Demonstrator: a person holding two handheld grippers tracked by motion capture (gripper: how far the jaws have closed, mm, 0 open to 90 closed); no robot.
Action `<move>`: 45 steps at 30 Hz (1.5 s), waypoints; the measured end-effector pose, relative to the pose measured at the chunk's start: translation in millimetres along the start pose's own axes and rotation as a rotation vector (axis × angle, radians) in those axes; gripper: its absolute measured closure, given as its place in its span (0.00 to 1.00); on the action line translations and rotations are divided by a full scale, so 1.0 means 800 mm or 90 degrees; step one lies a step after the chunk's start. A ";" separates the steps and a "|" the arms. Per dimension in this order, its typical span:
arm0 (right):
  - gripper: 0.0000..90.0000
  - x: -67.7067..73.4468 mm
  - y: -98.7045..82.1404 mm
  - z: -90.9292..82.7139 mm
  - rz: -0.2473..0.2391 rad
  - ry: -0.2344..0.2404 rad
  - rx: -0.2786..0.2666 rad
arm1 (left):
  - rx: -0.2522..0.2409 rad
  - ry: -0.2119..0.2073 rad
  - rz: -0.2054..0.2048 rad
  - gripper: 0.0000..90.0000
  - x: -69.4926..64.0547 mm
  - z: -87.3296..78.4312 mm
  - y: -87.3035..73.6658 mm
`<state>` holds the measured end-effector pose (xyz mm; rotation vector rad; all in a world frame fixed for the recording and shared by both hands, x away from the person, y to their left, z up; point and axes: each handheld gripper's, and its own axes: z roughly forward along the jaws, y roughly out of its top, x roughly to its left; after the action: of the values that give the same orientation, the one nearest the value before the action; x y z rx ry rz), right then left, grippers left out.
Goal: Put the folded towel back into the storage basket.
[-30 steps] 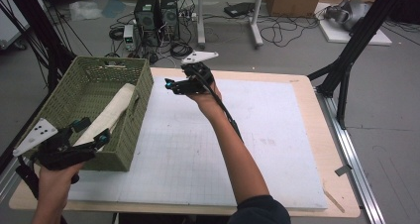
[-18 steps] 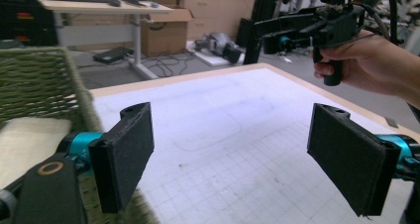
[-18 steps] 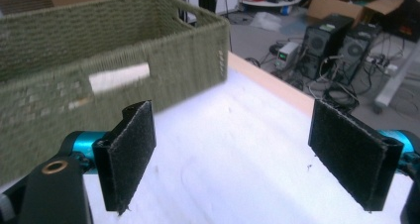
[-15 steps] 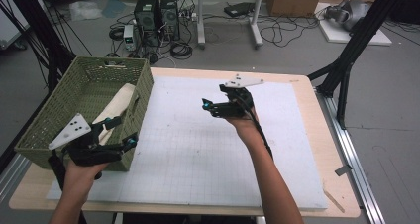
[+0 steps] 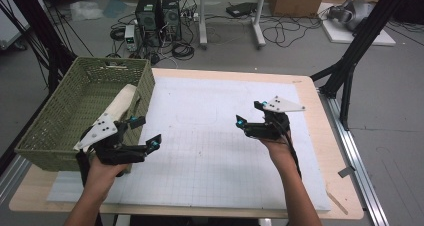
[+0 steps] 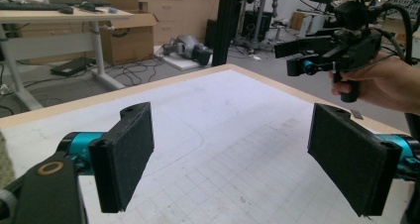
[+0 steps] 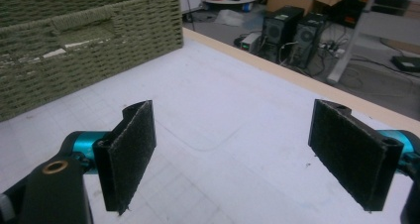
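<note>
— From the high view?
— Left gripper (image 5: pixel 142 131) held low at the near left of the table, just beside the front corner of the green woven basket (image 5: pixel 60 111), jaws spread wide with nothing between. Right gripper (image 5: pixel 250 113) held above the white gridded mat (image 5: pixel 200 136), right of centre, jaws also apart and empty. Pale cloth-like bundle (image 5: pixel 120 102) lying inside the basket, leaning against its right wall. Wooden table edge (image 5: pixel 330 136) bare around the mat. Computer towers (image 5: pixel 159 8) and cables on the floor beyond.

— Along the left gripper?
— Two black padded jaws standing far apart, gripper (image 6: pixel 230 162) empty, mat (image 6: pixel 233 120) beneath. Farther off at the upper right, the other hand (image 6: pixel 381 83) holding its gripper (image 6: pixel 297 55), jaws parted, pointing left.

— Along the right gripper?
— Same picture: gripper (image 7: pixel 233 159) with pads wide apart, nothing pinched, hovering over the mat (image 7: pixel 223 120). Basket (image 7: pixel 89 40) at the upper left, resting on the table, well apart from the jaws. Something pale just visible through its handle gap; cannot tell more. Computer towers (image 7: pixel 292 33) past the table edge.
</note>
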<state>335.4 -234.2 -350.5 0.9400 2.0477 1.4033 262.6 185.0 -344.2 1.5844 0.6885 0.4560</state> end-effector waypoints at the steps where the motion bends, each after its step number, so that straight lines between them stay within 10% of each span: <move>1: 0.19 -0.001 -0.005 -0.006 0.001 -0.006 0.001 | -0.001 -0.003 0.007 0.21 -0.001 0.004 -0.002; 20: 0.19 -0.019 -0.099 -0.079 0.012 -0.103 0.007 | 0.030 -0.046 0.004 0.21 -0.019 0.069 -0.046; 45: 0.19 -0.021 -0.108 -0.086 0.011 -0.140 0.016 | 0.046 -0.031 0.012 0.20 -0.026 0.074 -0.063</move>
<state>273.9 -309.2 -406.5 1.0734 1.9018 1.2264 277.4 128.1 -399.7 1.6663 0.6598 0.4092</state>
